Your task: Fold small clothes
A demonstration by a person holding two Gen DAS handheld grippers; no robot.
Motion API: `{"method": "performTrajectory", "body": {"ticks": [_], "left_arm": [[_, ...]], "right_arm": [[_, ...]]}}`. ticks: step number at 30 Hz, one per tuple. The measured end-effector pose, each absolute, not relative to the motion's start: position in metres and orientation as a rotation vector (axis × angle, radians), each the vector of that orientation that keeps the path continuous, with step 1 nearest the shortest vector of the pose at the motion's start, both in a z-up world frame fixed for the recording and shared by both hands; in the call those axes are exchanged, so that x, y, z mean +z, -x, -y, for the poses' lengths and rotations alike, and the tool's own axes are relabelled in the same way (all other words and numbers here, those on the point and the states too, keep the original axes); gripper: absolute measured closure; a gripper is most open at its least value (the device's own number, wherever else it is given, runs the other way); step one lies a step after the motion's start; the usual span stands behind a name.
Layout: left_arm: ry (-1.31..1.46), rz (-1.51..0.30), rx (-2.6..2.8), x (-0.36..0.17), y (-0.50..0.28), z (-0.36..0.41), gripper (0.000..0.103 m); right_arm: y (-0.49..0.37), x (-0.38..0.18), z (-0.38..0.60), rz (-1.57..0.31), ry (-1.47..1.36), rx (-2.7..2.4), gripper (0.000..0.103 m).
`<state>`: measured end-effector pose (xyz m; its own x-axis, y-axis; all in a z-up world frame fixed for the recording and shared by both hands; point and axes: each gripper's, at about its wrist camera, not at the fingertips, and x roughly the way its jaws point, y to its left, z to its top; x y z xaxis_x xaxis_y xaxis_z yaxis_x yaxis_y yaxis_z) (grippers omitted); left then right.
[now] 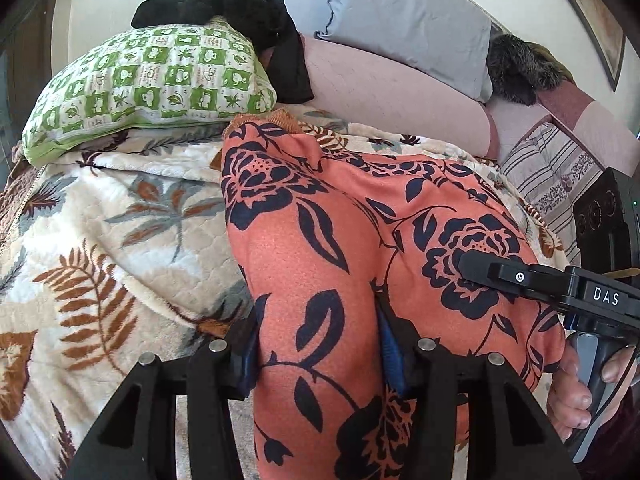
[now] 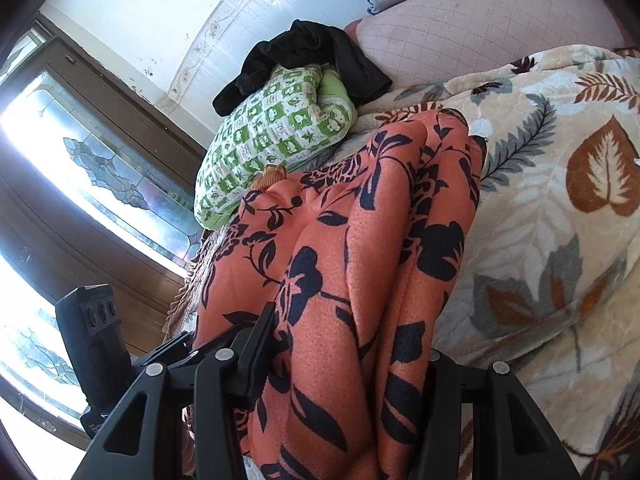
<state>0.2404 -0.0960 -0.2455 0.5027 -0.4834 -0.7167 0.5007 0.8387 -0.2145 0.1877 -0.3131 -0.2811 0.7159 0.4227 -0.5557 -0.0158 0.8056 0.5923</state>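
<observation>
Two grippers, one garment, all on a bed. Biggest thing first: cream leaf-print blanket (image 1: 100, 216) covers the bed, brown and grey leaves across it. Pink quilted bolster (image 1: 384, 92) runs along the head end, grey pillow (image 1: 404, 16) leaning on it, a dark furry item (image 1: 516, 68) beside that. Striped cushion (image 1: 548, 168) at the far right of the left-wrist view.

Orange floral garment (image 1: 360, 240) lies on the blanket, far edge still down near the pillows, near end lifted off and bunched into long folds toward both cameras.

Green-and-white patterned pillow (image 1: 152, 80) sits just behind the garment's far corner, black clothing (image 1: 248, 12) draped over its top.

Window with patterned glass (image 2: 100, 152) on the left of the right-wrist view.

Left gripper (image 1: 316, 356): jaws clamped on a thick fold of the orange fabric, blue pads pressed into it both sides.

Right gripper (image 2: 352, 364): same, cloth bunched between the fingers, pinched. From the left-wrist view its finger lies across the garment, and the person's hand (image 1: 576, 384) is wrapped round the handle.
</observation>
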Motion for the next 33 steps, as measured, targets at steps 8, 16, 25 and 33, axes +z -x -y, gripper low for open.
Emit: {"method": "performTrajectory", "body": {"ticks": [8,16,25,33], "left_arm": [[-0.05,-0.847,-0.574,-0.241,-0.217,0.077,0.052],[-0.083,-0.833,-0.557,-0.235,-0.198,0.08,0.052],[-0.103,-0.856,-0.521,-0.243,-0.196,0.087,0.053],[-0.097,-0.872,-0.501,-0.246,-0.2,0.088,0.053]], "right_arm": [[-0.17,-0.292,0.29,-0.747,-0.611,0.262,0.052],[-0.148,-0.293,0.287,-0.737,-0.622,0.242,0.053],[-0.149,-0.301,0.29,-0.766,-0.635,0.233,0.053],[-0.153,-0.3,0.289,-0.782,-0.63,0.227,0.053]]}}
